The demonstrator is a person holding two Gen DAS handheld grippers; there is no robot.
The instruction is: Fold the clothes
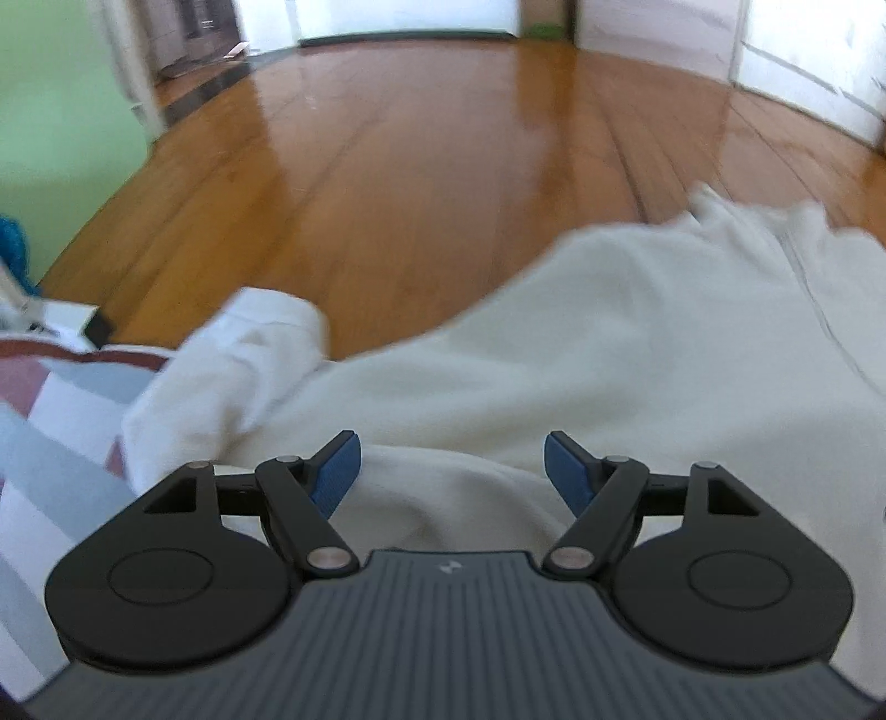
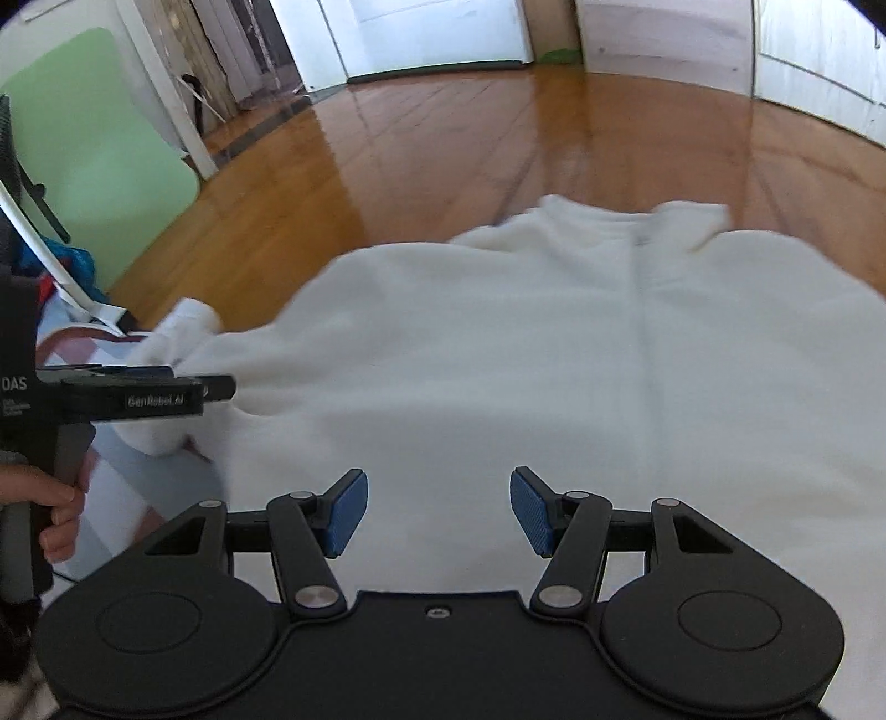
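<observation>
A white fleece garment point(image 1: 581, 343) lies spread out, collar and zip at the far end, and fills most of the right wrist view point(image 2: 526, 354). Its left sleeve point(image 1: 232, 365) is bunched up at the left edge. My left gripper point(image 1: 453, 471) is open just above the garment's near hem, with fabric between and under its blue pads point(image 1: 332, 476). My right gripper point(image 2: 438, 509) is open over the near hem, holding nothing. The left gripper also shows from the side in the right wrist view point(image 2: 221, 387), by the bunched sleeve point(image 2: 177, 343).
A striped red, grey and white cloth point(image 1: 61, 421) covers the surface under the garment at the left. Polished wooden floor point(image 1: 415, 155) stretches beyond. A green panel point(image 2: 94, 138) and blue fabric point(image 2: 77, 266) stand at the far left. White doors point(image 2: 421, 33) are at the back.
</observation>
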